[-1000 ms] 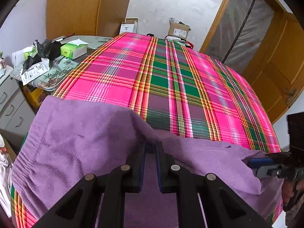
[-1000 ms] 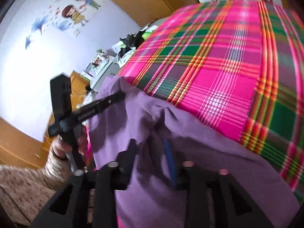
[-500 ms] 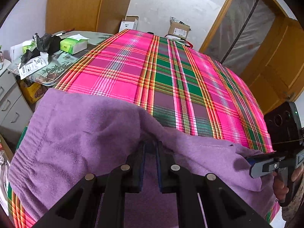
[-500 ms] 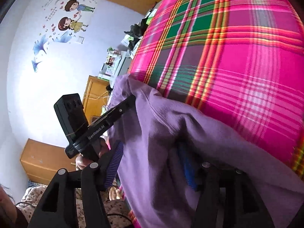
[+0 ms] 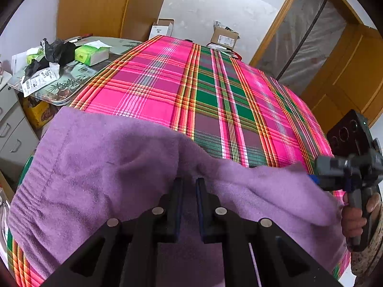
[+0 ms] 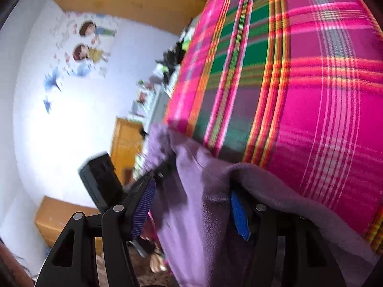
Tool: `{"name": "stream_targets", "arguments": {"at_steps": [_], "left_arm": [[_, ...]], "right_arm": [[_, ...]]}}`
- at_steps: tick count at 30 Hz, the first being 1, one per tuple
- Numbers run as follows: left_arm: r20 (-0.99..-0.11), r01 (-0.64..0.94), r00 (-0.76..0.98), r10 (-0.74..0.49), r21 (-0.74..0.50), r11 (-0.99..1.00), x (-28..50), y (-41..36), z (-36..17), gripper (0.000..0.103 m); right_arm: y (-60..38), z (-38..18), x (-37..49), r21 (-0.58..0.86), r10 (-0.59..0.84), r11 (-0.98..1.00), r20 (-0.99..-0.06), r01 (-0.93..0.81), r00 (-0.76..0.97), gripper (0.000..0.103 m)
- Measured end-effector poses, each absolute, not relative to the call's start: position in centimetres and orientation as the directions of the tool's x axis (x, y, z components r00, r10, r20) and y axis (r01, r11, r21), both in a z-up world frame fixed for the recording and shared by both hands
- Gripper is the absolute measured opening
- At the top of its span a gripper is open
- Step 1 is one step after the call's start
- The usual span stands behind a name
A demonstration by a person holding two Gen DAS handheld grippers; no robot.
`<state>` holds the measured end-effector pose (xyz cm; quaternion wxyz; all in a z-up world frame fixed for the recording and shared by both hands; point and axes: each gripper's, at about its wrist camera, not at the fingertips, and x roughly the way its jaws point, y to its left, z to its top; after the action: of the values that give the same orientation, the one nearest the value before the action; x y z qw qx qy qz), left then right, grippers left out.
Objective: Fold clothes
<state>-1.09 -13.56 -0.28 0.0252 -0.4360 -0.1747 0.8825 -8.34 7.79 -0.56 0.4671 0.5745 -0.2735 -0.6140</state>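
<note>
A purple fleece garment (image 5: 107,167) lies bunched along the near edge of a pink and green plaid cover (image 5: 215,95). My left gripper (image 5: 189,181) is shut on a raised fold in the garment's middle. In the left wrist view my right gripper (image 5: 316,179) sits at the garment's right end, held by a person's hand (image 5: 354,220). In the right wrist view the right gripper (image 6: 191,189) stands open and wide. The garment (image 6: 275,184) hangs loose between its blue pads (image 6: 143,205), draped over the right one. The left gripper's black body (image 6: 100,181) shows behind.
A side table at the left carries a green tissue box (image 5: 92,55), a black bag (image 5: 57,52) and papers. Grey drawers (image 5: 12,131) stand below it. Cardboard boxes (image 5: 225,38) sit by the far wall. A wooden door (image 5: 347,71) is at the right.
The right gripper's jaws have spread wide and let go of the garment's edge, and the gripper has rolled. The left gripper has stayed shut on its fold.
</note>
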Motion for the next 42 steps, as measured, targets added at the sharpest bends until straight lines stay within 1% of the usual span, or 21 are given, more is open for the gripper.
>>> {"name": "stream_targets", "arguments": {"at_steps": [3, 6, 14, 18, 21, 25, 29, 34, 35, 38, 42], "left_arm": [[-0.76, 0.113, -0.619, 0.199, -0.337, -0.935, -1.1, -13.7, -0.3, 0.011], [-0.761, 0.114, -0.619, 0.195, -0.332, -0.936, -1.2, -13.6, -0.2, 0.011], [-0.758, 0.123, -0.624, 0.189, -0.334, -0.935, -1.4, -14.2, 0.0, 0.011], [-0.755, 0.132, -0.63, 0.18, -0.333, -0.934, -1.5, -14.9, 0.2, 0.011], [-0.755, 0.144, -0.634, 0.166, -0.326, -0.934, -1.6, -15.5, 0.3, 0.011], [-0.755, 0.182, -0.644, 0.122, -0.307, -0.934, -1.5, -16.6, 0.7, 0.011], [-0.755, 0.204, -0.645, 0.118, -0.319, -0.926, -1.5, -17.9, 0.8, 0.011], [-0.757, 0.223, -0.649, 0.081, -0.29, -0.931, -1.3, -18.5, 1.1, 0.011], [-0.756, 0.232, -0.651, 0.067, -0.282, -0.931, -1.2, -18.6, 1.2, 0.011], [-0.753, 0.262, -0.658, 0.031, -0.267, -0.927, -0.8, -19.3, 1.7, 0.011], [-0.754, 0.287, -0.657, 0.02, -0.274, -0.918, 0.2, -20.5, 2.1, 0.011]], "right_arm": [[8.4, 0.0, -9.0, 0.893, -0.91, -0.38, -0.408, 0.24, 0.077, 0.063], [8.7, 0.7, -10.3, 0.896, -0.92, -0.365, -0.388, 0.254, 0.047, 0.063], [8.2, 0.0, -12.4, 0.86, -0.885, -0.433, -0.463, 0.272, 0.055, 0.063], [7.7, -0.7, -13.1, 0.823, -0.849, -0.478, -0.522, 0.307, 0.079, 0.061], [7.2, -0.4, -13.4, 0.755, -0.799, -0.523, -0.596, 0.396, 0.08, 0.059], [7.0, -0.2, -12.7, 0.689, -0.76, -0.543, -0.646, 0.48, 0.067, 0.058], [6.7, 0.3, -11.8, 0.592, -0.71, -0.57, -0.704, 0.569, 0.021, 0.058], [6.4, 1.7, -10.3, 0.308, -0.545, -0.692, -0.816, 0.653, -0.192, 0.059], [6.6, 1.9, -10.0, 0.28, -0.528, -0.7, -0.822, 0.657, -0.213, 0.059], [6.9, 2.7, -8.7, 0.254, -0.53, -0.691, -0.815, 0.676, -0.236, 0.059], [6.8, 4.4, -5.5, 0.172, -0.538, -0.659, -0.788, 0.732, -0.3, 0.059]]}}
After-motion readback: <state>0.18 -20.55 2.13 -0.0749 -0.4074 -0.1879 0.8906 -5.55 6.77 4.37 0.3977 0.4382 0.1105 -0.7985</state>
